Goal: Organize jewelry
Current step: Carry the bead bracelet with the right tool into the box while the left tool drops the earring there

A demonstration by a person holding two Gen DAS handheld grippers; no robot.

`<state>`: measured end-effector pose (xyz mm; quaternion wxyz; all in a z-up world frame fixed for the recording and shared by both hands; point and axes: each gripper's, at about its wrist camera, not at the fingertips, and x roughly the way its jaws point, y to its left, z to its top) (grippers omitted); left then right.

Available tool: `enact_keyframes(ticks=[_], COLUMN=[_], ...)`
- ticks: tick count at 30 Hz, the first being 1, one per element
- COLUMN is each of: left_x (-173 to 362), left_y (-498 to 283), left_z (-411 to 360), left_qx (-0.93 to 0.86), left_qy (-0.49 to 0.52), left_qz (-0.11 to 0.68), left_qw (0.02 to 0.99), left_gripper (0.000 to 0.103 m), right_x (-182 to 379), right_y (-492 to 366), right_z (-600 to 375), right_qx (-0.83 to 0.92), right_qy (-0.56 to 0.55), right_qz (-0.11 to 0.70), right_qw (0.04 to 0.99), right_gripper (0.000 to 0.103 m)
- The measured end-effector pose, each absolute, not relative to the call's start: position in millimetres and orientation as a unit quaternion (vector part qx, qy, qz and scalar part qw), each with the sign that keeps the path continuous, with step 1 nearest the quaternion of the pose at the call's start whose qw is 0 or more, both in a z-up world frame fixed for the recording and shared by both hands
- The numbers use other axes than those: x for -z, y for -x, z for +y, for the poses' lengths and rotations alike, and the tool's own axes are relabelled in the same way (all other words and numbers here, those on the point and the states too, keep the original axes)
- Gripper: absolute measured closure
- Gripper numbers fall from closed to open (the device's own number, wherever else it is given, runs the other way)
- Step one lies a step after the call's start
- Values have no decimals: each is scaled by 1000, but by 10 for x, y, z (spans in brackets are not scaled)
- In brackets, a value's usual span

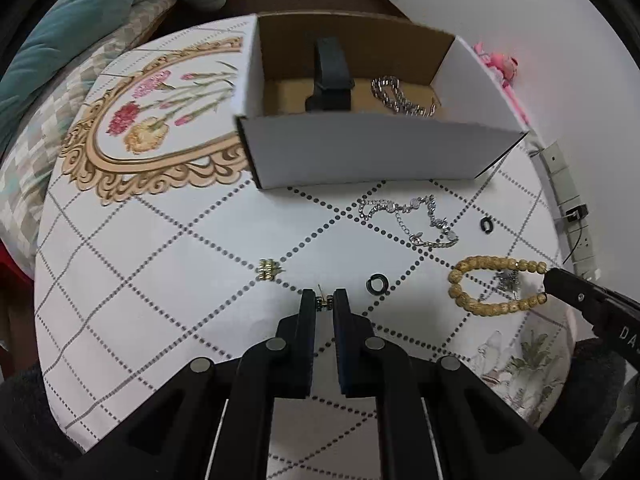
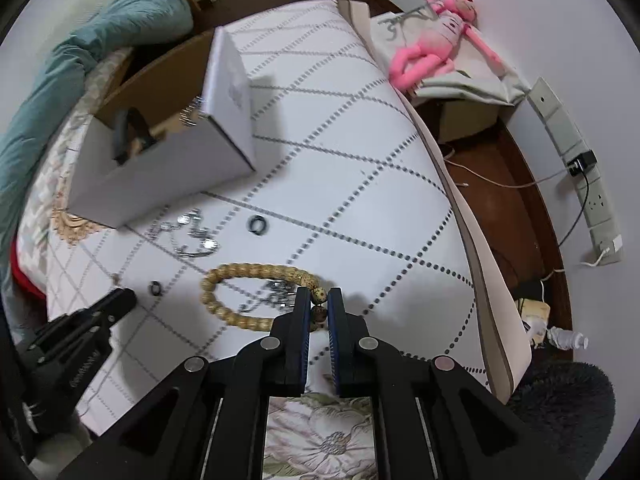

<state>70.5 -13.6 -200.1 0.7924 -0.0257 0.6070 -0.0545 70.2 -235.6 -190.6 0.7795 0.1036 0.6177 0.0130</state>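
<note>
The left gripper (image 1: 324,303) has its two black plastic jaws pinched narrowly on a small gold-and-dark stud earring (image 1: 324,302), whose thin post pokes up just beside the left finger. The right gripper (image 2: 319,305) is clamped on the speckled end beads of a tan wooden bead bracelet (image 2: 240,276), a rounded loop of matte, grainy beads lying flat on the cloth; blue ribbed pads (image 2: 306,346) line the inner faces of its fingers.

Inside the bead loop sits a small tangled silver charm (image 1: 508,280). Just beyond the left gripper's tips lie a small black glossy ring (image 1: 377,282) and, to the left, a ridged gold cluster earring (image 1: 267,269). Farther out, a fine silver chain bracelet with sparkling stones (image 1: 408,218) sprawls in loose curves, with a black open hoop (image 1: 486,224) near its right side.

All of this rests on a smooth white tablecloth with dotted grey diamond lines (image 1: 180,248) and a printed floral medallion. Behind the chain stands an open white cardboard box with a brown inner lining (image 1: 360,152); in it are a black strap-like band (image 1: 330,76) standing on edge and a chunky silver link bracelet (image 1: 396,94) on the floor of the box. A pink plush toy (image 2: 432,52) lies against the wall beyond the table.
</note>
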Motion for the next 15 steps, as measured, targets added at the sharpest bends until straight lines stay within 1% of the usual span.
enact_keyframes(ticks=[8,15], left_x=[1500,1068], left_y=[-661,-945], left_z=[68,93], left_qx=[64,84], left_qy=[52,77], left_qz=[580,548], left_qw=[810,829], left_gripper=[97,97], right_x=[1352,819], right_y=[-724,-903], right_z=[-2055,-1859], right_qx=[-93,-138], right_qy=[-87,-79], right_qz=[596,566], right_qw=[793,809], right_gripper=[95,95])
